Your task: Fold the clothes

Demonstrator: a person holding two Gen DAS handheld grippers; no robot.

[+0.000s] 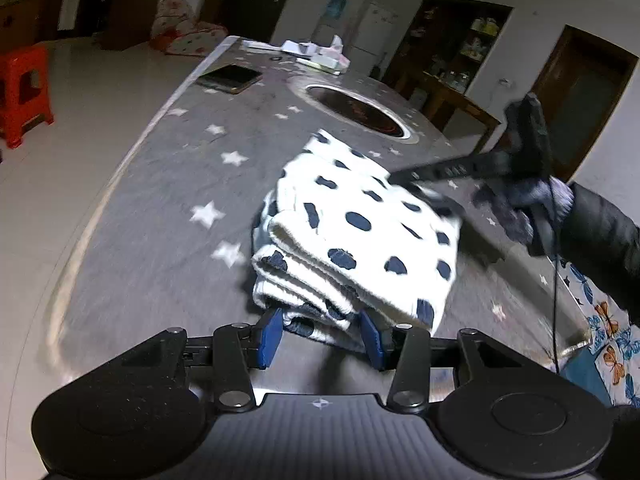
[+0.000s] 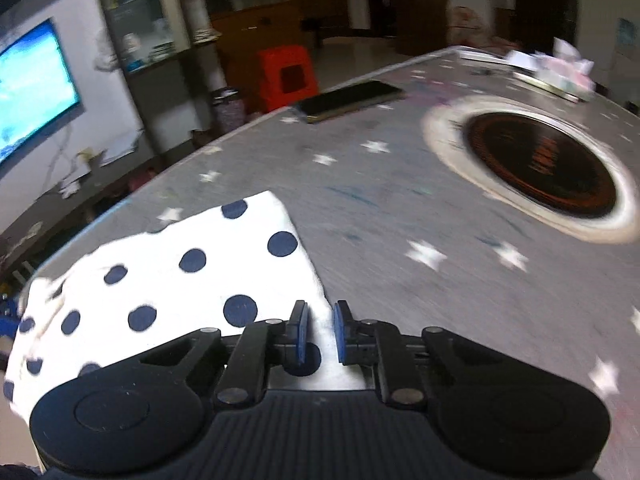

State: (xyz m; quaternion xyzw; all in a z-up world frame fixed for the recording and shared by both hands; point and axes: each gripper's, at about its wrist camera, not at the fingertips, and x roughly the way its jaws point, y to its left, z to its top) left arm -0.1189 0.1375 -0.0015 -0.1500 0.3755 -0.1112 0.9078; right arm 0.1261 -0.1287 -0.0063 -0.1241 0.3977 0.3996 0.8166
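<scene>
The left gripper point(image 1: 322, 330) stands wide, its blue pads flanking the near edge of the folded garment point(image 1: 360, 236). The right gripper point(image 2: 319, 330), held by a gloved hand point(image 1: 532, 200), is narrowed around the cloth's corner. No writing is legible. The white, navy-dotted garment lies layered on the star-patterned table point(image 1: 160, 184).

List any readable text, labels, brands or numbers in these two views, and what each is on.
None can be read.
Dark round cooktop set in the table: orange marks on its face, too blurred to read.
Papers and packets at the table's far end: no legible print.
Screen on the wall: a blue picture, no readable words.
Dotted garment, phone: no text shows.
</scene>
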